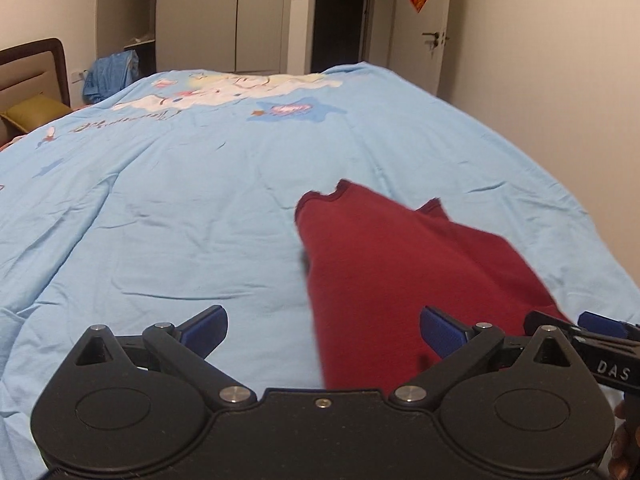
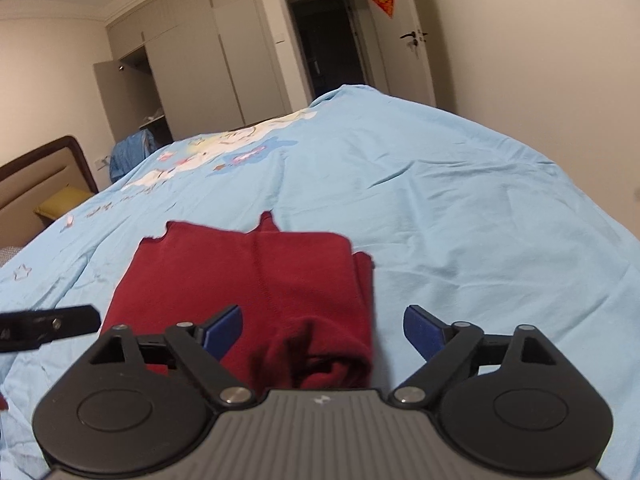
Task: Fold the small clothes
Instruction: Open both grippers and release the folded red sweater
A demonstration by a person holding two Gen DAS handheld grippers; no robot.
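Note:
A dark red garment (image 1: 400, 264) lies folded on the light blue bed cover (image 1: 180, 208), its scalloped hem at the far end. My left gripper (image 1: 324, 331) hovers over the garment's near left edge, open wide, its blue pads clear of the cloth. In the right wrist view the same garment (image 2: 248, 272) shows as a flat rectangle with a rolled, bunched near end. My right gripper (image 2: 323, 331) is open above that bunched end, and nothing is pinched. Each gripper shows at the edge of the other's view: the right gripper's finger (image 1: 600, 326) and the left gripper's finger (image 2: 48, 326).
The bed cover (image 2: 440, 208) has a cartoon print at its far end. A brown headboard (image 1: 36, 68) and a yellow pillow (image 1: 36, 114) are at the far left, with a blue cloth heap (image 1: 110, 76) behind. Grey wardrobes (image 1: 224, 16), a dark doorway (image 1: 340, 16) and a white door (image 1: 424, 24) line the far wall.

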